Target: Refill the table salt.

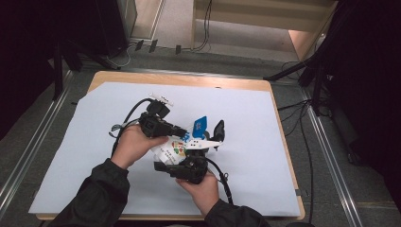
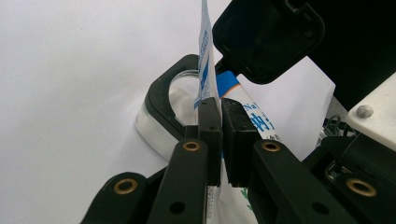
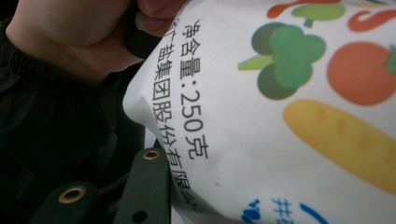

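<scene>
A white plastic bag with blue writing and vegetable pictures [image 1: 174, 150] is seen in the middle of the high view, held up between the two tools, above the big white sheet [image 1: 85, 156] that covers the wooden worktop [image 1: 189, 80].

The left tool [image 1: 182, 131] is held by the left hand [image 1: 135, 145] at the middle left of the high view. In the left gripper view, the left tool [image 2: 221, 116] is seen clamped on a thin blue and white edge of the bag [image 2: 204, 65], with the black jaws pressed together on it. Just behind the edge, a clear round jar with a black rim and an open black lid [image 2: 173, 100] is seen, on the white sheet.

The right tool [image 1: 189, 163] is held by the right hand [image 1: 204, 188] at the lower middle of the high view. In the right gripper view, the bag [image 3: 280, 116] is seen very close, resting against one black jaw at the bottom left. It cannot be told if the right tool is clamped on the bag.
</scene>
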`<state>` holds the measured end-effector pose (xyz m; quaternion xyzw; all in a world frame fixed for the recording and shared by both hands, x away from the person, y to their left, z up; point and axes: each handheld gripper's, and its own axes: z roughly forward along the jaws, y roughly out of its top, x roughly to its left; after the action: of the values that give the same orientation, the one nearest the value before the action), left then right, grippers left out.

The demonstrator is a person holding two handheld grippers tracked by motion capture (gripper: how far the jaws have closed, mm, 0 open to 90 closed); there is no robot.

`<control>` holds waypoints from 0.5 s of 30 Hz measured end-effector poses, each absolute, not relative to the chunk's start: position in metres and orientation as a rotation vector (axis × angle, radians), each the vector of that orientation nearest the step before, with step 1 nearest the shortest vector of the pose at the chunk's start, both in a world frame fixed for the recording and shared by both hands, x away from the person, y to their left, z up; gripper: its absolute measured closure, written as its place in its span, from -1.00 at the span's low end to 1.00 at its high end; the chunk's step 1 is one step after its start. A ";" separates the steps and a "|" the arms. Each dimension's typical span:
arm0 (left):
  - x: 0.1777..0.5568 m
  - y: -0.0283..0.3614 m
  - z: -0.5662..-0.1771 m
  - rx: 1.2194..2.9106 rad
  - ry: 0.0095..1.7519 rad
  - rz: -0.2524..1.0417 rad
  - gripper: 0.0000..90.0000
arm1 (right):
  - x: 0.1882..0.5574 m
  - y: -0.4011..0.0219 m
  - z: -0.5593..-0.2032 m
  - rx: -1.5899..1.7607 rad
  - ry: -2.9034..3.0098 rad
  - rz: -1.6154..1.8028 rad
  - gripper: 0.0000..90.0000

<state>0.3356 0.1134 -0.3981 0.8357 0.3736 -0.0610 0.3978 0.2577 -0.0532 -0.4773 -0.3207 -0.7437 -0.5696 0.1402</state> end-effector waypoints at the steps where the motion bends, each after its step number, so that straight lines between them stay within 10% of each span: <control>1: 0.336 0.113 -0.398 2.117 0.946 -0.151 0.98 | 0.258 -0.053 -0.477 -0.926 -2.149 -1.646 0.49; 15: 0.335 0.114 -0.398 2.100 0.965 -0.140 1.00 | 0.257 -0.053 -0.477 -0.921 -2.172 -1.649 0.45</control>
<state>0.3351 0.1141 -0.3976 0.8306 0.3818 -0.0553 0.4016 0.2573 -0.0527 -0.4771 -0.3173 -0.7481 -0.5679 0.1310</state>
